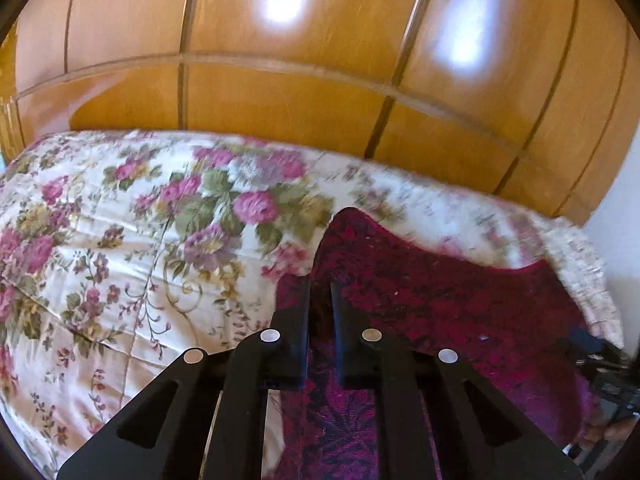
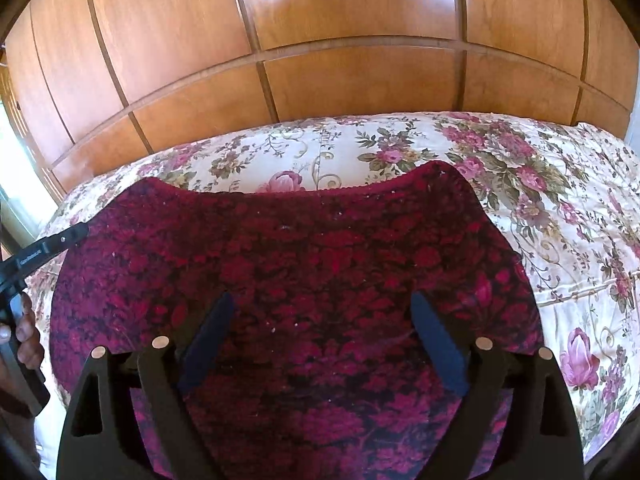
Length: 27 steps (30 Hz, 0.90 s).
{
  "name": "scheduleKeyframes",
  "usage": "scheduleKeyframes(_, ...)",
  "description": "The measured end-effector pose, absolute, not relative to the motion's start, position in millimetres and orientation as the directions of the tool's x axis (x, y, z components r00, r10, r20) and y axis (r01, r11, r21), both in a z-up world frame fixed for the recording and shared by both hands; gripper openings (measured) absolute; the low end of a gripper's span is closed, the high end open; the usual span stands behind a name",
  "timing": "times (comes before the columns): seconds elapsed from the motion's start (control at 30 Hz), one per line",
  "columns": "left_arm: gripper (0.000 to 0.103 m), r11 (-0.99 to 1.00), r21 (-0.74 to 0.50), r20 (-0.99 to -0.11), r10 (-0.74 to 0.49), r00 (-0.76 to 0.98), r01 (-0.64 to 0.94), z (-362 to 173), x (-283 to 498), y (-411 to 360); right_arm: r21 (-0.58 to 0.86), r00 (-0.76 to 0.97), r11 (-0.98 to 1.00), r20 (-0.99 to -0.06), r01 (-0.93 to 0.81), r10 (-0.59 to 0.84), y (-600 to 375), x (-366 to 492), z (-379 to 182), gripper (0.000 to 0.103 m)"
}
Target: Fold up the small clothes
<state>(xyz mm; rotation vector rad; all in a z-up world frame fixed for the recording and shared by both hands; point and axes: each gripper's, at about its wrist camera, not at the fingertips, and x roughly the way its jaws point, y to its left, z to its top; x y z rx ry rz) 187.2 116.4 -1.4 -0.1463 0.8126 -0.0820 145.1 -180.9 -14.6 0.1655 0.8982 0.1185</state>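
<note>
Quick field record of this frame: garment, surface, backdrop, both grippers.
garment: dark red patterned cloth, spread on the bed
surface: floral bedspread
backdrop: wooden panelled wall
left gripper: shut, pinching the cloth's left edge
right gripper: open, jaws wide above the cloth, gripping nothing
hand: holds the left gripper's handle, at the right view's left edge

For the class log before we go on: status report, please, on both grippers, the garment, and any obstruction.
Left gripper shut on dark red garment at its edge. Right gripper open above the cloth, gripping nothing. Garment spread on floral bedspread. No obstruction visible.
</note>
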Motion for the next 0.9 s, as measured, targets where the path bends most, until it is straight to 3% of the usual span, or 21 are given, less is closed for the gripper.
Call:
scheduleKeyframes(0.1,0.010,0.995,-0.101,-0.777,-0.071,0.625,-0.012,-33.0,195.9,110.2,0.190,0.608,0.982,-0.777,-0.022,0.164,-179.3,150.6,-22.8,0.091)
scheduleKeyframes(0.17,0.010,0.997,-0.075,-0.751,-0.050,0.659,-0.010,-25.0,186.1,107.2,0.164,0.607,0.986,-0.781,-0.026,0.146,-175.9,149.6,-22.2,0.091)
scheduleKeyframes(0.27,0.021,0.996,-0.085,-0.725,-0.035,0.687,-0.039,-8.3,175.2,112.1,0.131,0.601,0.991,-0.790,-0.026,0.120,-173.4,148.4,-14.0,0.091)
scheduleKeyframes(0.53,0.021,0.998,-0.064,-0.638,-0.028,0.770,-0.017,27.8,136.9,98.4,0.020,0.633,0.998,-0.774,0.059,-0.022,-179.0,148.7,-0.2,0.093)
scheduleKeyframes(0.9,0.021,0.997,0.009,-0.704,-0.049,0.708,0.078,-5.2,130.2,51.7,-0.033,0.656,0.997,-0.752,0.069,-0.070,-188.4,146.1,4.0,0.093)
